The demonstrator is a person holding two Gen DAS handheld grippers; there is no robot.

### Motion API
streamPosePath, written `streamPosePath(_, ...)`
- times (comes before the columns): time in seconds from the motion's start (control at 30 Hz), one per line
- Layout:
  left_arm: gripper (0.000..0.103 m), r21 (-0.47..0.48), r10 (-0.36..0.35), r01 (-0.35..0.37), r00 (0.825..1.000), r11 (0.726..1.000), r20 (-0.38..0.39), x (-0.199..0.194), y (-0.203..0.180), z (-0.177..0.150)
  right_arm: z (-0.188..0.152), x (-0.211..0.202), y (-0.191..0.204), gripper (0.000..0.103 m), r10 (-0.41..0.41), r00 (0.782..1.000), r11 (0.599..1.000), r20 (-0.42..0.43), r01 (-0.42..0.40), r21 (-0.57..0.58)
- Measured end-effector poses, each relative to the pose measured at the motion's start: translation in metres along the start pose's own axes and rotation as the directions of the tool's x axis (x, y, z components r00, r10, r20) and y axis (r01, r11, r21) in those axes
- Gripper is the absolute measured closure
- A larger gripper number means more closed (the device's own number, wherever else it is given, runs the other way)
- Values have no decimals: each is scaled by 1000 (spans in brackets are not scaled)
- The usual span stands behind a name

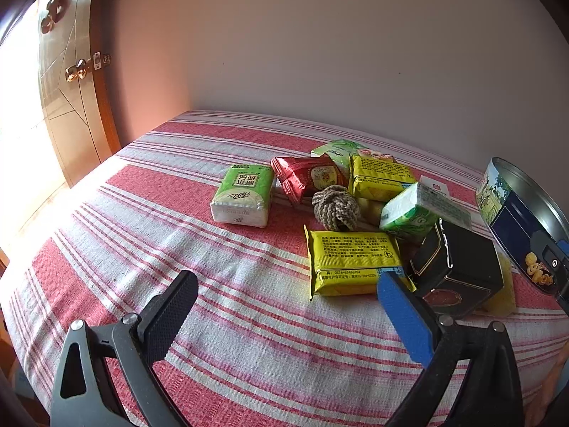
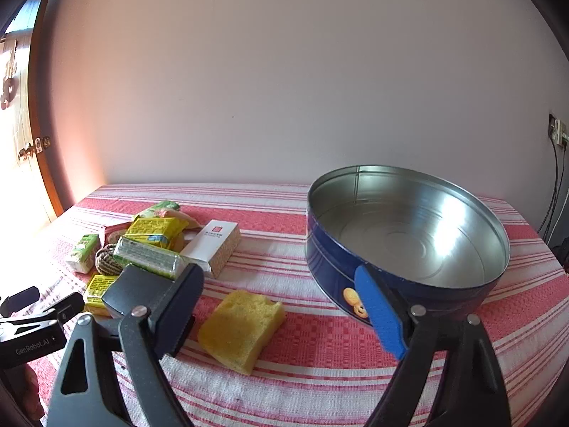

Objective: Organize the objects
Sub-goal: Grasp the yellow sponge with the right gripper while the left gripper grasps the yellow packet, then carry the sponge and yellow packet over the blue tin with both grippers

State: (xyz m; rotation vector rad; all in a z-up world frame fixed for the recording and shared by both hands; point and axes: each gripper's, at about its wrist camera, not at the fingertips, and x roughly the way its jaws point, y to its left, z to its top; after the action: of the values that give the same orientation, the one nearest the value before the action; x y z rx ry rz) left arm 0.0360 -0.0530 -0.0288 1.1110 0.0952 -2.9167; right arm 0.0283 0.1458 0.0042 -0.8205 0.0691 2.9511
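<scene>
Yellow sponge lay on striped tabletop, just left of open round tin, apart from it. Porous block, corners ragged, dull yellow. Likely light, soft, squashy; best pinched across its short sides, mid-block. Right hand-held gripper hovered over sponge, jaws spread, nothing between. Left hand-held gripper spread wide too, empty, farther left of tin near yellow packet.
</scene>
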Motion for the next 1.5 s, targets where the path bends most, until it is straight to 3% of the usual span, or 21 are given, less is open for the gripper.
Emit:
streamPosePath(0.3,1,67,18,-14,998,998,-63,16,-13,5,-13,42,11,23,61,973,997,-223,-71,-37)
streamPosePath(0.47,1,70,9,-3,996,998,-86,27,-24,15,-19,64,5,25,154,931,988,-331,-151,35)
streamPosePath(0.5,1,66,0,6,996,998,-90,28,-26,17,-19,64,4,26,168,929,986,-331,-161,49)
streamPosePath(0.6,1,54,-7,13,994,998,-113,35,-32,22,-19,59,7,47,206,922,978,-327,-204,43)
streamPosePath(0.7,1,48,-16,23,990,999,-141,46,-37,26,-18,50,14,53,172,938,983,-300,-184,-13)
streamPosePath(0.87,1,0,-46,47,984,999,-170,53,-42,28,-7,33,1,54,169,962,986,-214,-167,27)
streamPosePath(0.97,1,30,-54,62,972,998,-227,66,-56,23,-3,30,-9,54,160,969,986,-187,-149,72)
streamPosePath(1.07,1,89,-23,42,979,995,-202,63,-62,18,1,29,-14,54,151,974,986,-169,-135,102)
streamPosePath(1.17,1,53,-52,63,980,997,-191,59,-55,17,3,27,-17,54,156,975,984,-159,-139,112)
streamPosePath(1.23,6,25,-71,77,982,997,-176,56,-48,17,4,26,-16,54,159,975,984,-153,-143,109)
streamPosePath(1.33,24,3,-69,71,986,997,-155,51,-43,16,5,24,-14,54,154,978,985,-139,-141,95)
streamPosePath(1.5,26,17,-80,83,985,996,-154,46,-38,16,6,14,-16,54,133,987,989,-89,-126,75)
